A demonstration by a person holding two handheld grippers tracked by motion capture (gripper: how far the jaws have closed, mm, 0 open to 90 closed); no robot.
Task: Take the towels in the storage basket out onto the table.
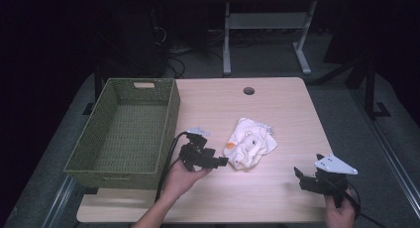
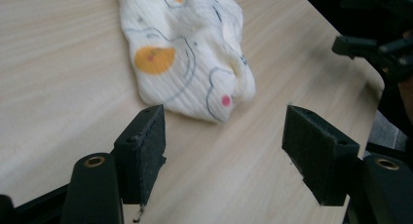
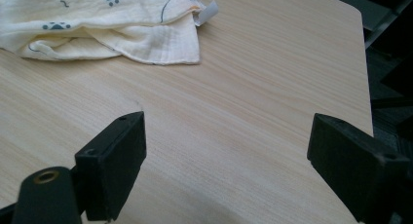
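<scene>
Now the left gripper [image 1: 224,161] has its jaws spread wide, empty, just short of the crumpled cream printed cloth [image 1: 249,142] lying mid-worktop; the right gripper [image 1: 298,172], jaws also apart, hovers well away near the pale wooden worktop's [image 1: 277,109] right edge, woven green basket [image 1: 124,134] at left.

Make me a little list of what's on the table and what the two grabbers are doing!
cloth: cream cloth with paw prints, crumpled mid-table
basket: green woven basket, empty, at the table's left
left gripper: left gripper open, just short of the cloth, not touching
right gripper: right gripper open, over bare wood near the front right
table: light wooden table with a round hole at the back
</scene>
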